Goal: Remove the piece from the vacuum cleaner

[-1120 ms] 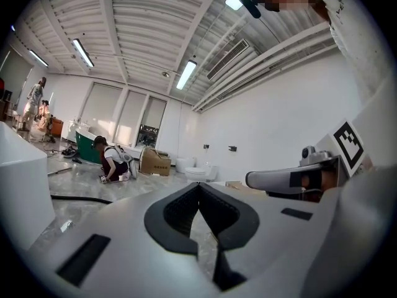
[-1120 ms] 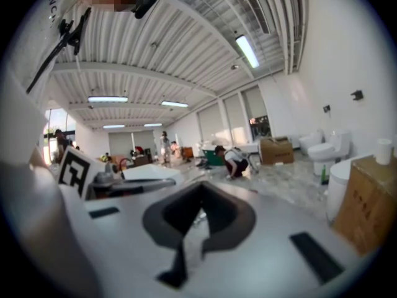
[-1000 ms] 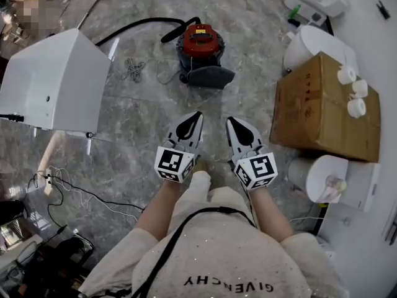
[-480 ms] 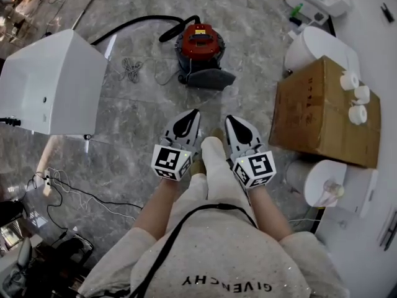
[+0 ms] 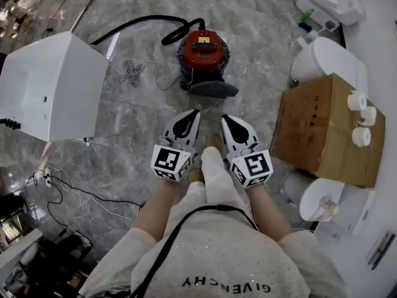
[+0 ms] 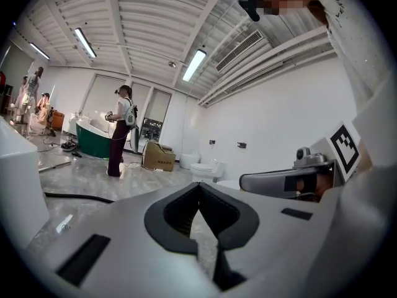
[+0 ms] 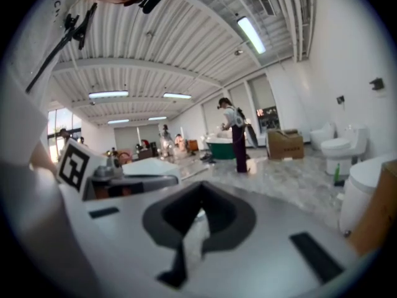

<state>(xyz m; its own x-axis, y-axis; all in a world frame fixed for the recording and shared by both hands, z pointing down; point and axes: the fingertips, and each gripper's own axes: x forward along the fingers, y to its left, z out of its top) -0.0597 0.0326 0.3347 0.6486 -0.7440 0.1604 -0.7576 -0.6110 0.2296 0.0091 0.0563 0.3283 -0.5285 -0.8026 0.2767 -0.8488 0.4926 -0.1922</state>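
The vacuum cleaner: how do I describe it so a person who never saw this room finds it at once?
On the grey marble floor, look between the white box at left and the cardboard box at right. The vacuum cleaner is the only red, round thing there, trailing a black hose.

The vacuum cleaner [image 5: 201, 51] has a red top, with what looks like a small yellow label, over a dark grey base. Its hose [image 5: 139, 22] is black. The floor [image 5: 260, 30] is grey marble with paler veins. The left tool [image 5: 195, 115] and right tool [image 5: 226, 119] are white with black insets, each carrying a cube of black-and-white square markers. The cardboard box [image 5: 316, 126] is brown, the paper rolls [image 5: 361, 136] on it white. The big cabinet [image 5: 53, 85] is white. The bathtub [image 6: 93, 139] is dark green.
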